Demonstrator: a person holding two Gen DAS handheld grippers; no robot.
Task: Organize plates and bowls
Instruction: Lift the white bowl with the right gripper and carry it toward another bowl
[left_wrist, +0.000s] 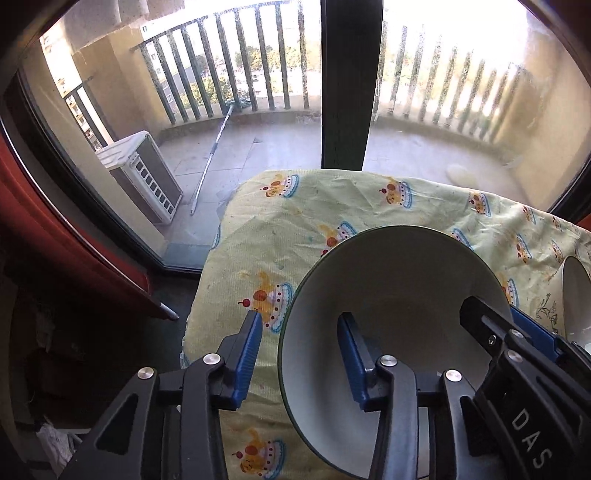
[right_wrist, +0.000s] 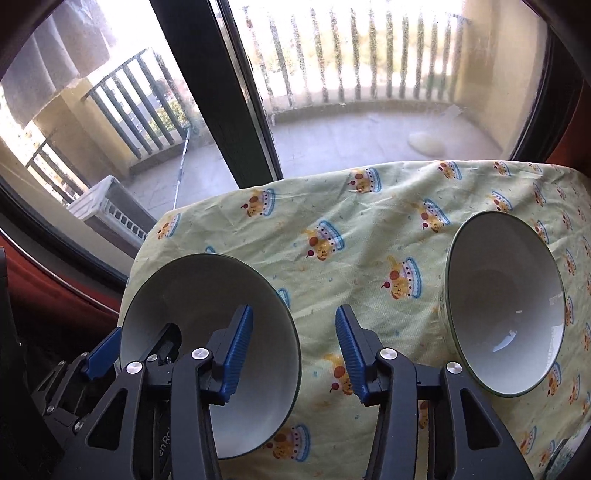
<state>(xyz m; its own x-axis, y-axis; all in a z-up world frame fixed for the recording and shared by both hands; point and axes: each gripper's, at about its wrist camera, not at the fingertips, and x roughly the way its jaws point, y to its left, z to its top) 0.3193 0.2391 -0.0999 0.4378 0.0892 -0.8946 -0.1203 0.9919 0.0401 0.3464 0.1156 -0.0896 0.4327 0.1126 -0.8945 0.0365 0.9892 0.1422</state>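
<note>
On the yellow cartoon-print cloth sit two white bowls. Both grippers straddle the near bowl, one on each side of its rim: left gripper and right gripper, jaws narrowed but not yet pressing. The far bowl stands well apart. Seat the pads squarely on the rim before lifting.

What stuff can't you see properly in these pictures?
1. Left wrist view: the second white green-rimmed bowl is cut off by the right edge.
2. Both views: the nearer white green-rimmed bowl is partly hidden behind the left gripper and right gripper.
3. The table: covered by the yellow cake-print cloth.
4. Outside: blurred by dusty, glaring window glass.
</note>
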